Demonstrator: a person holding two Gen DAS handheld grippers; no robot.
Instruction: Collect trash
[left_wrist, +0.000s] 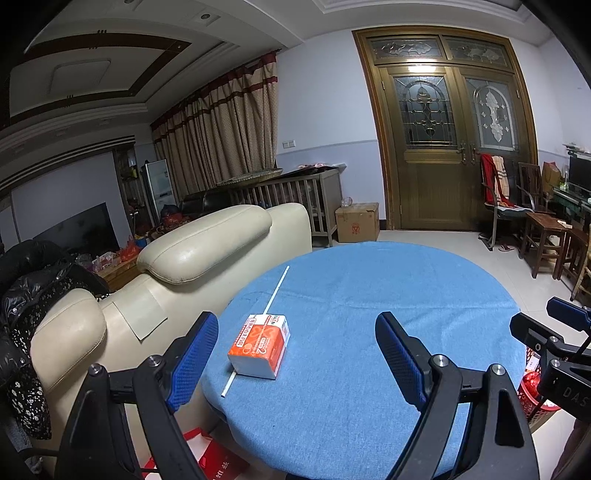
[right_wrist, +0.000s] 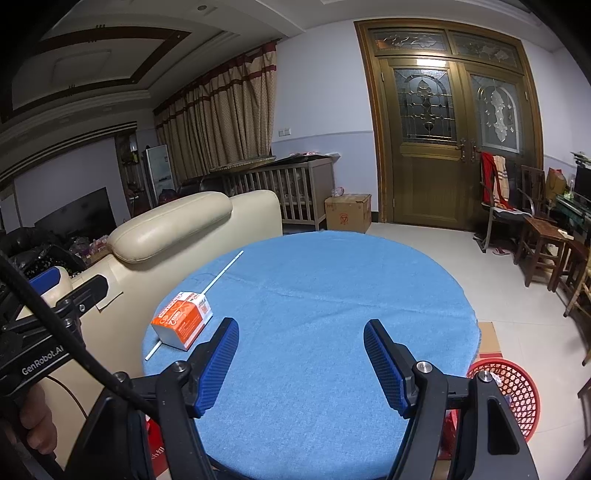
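- My left gripper (left_wrist: 295, 350) hangs over the near left part of the round table, its blue-padded jaws spread wide with nothing between the pads.
- My right gripper (right_wrist: 301, 354) hangs over the near middle of the same table, jaws just as wide, bare blue cloth showing between them.
- The table (left_wrist: 406, 295) is covered with a blue cloth; only two things lie on it.
- An orange and white carton (left_wrist: 260, 345) lies on its side near the table's left edge. From my left wrist it sits ahead of the gap between my fingers, closer to the left one, and touches neither pad.
- From my right wrist the carton (right_wrist: 183, 319) lies to the left of my left-hand finger, just beside its tip and apart from it.
- A long white straw (left_wrist: 275, 291) runs under or against the carton, slanting from the near left edge of the cloth up toward the far left; I cannot tell whether it is stuck into the carton.
- A red mesh basket (right_wrist: 511, 387) stands on the floor at the table's right side, low and near my right gripper.
- A cream leather sofa (left_wrist: 192, 258) stands just beside the table on the left.
- A brown cardboard box (left_wrist: 357, 221) sits on the tiled floor beyond the table, near the wooden double door (left_wrist: 450, 147).
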